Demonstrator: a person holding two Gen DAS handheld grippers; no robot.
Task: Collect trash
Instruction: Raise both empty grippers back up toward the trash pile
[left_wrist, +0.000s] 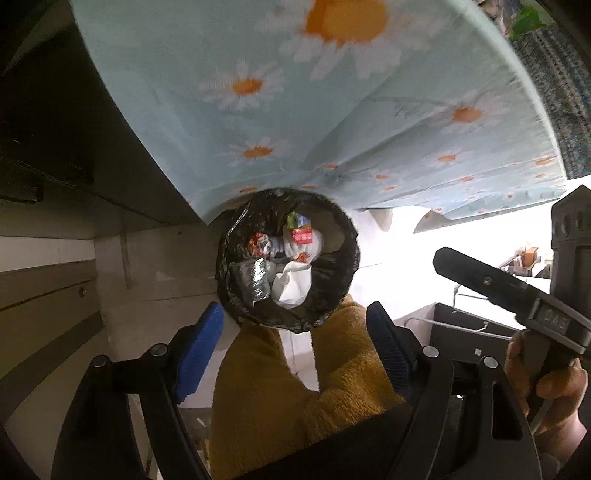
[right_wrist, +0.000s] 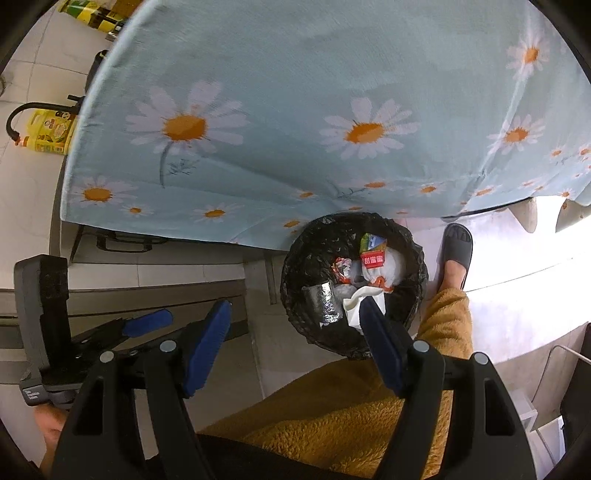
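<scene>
While both grippers point steeply down, the trash bin, lined with a black bag, stands on the floor at the edge of the daisy tablecloth. The left gripper has its jaws wide apart and empty, with the bin just beyond its blue fingertips. The right gripper is also spread and empty; its right finger overlaps the bin's near rim, above the white tissue and wrappers inside.

A home dining corner.
A daisy-print tablecloth is hanging across the upper frame; cooking-oil bottles are standing upper left; a slippered foot is resting right of centre.
</scene>
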